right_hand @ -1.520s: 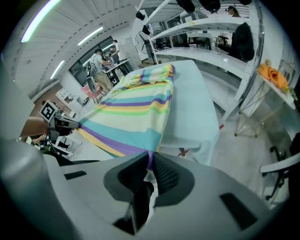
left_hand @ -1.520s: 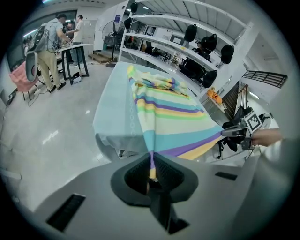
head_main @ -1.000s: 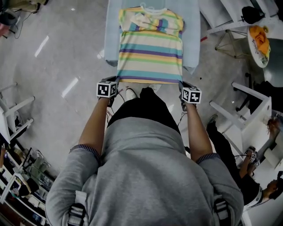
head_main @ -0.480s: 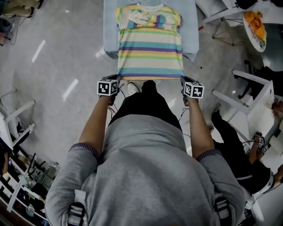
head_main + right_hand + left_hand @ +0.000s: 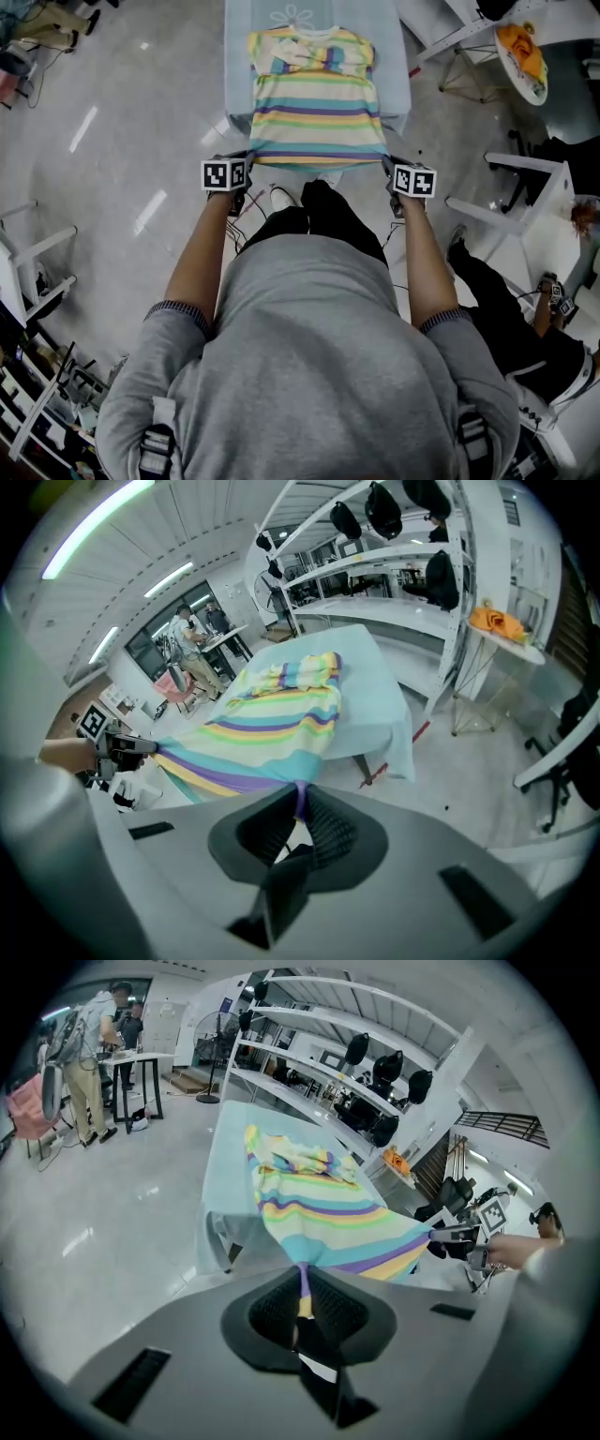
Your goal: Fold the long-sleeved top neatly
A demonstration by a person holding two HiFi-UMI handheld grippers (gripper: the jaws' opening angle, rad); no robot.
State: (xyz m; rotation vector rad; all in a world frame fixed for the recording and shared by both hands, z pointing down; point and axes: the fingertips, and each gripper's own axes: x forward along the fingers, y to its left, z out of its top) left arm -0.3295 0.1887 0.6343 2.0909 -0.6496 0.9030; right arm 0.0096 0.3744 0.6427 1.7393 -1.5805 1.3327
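The striped top in yellow, teal and purple lies on a light blue table, its sleeves folded across the chest near the collar. Its hem hangs off the near table edge, stretched between my two grippers. My left gripper is shut on the hem's left corner, and in the left gripper view the cloth runs into the shut jaws of the left gripper. My right gripper is shut on the hem's right corner; the right gripper view shows the fabric pinched in the right gripper.
White chairs and frames stand at the right. A round table with an orange cloth is at the top right. A seated person is at the lower right. Grey floor surrounds the table, with racks at the lower left.
Both grippers have risen with the hem's corners, lifting the near edge of the top towards the table level. The head view has shifted slightly.
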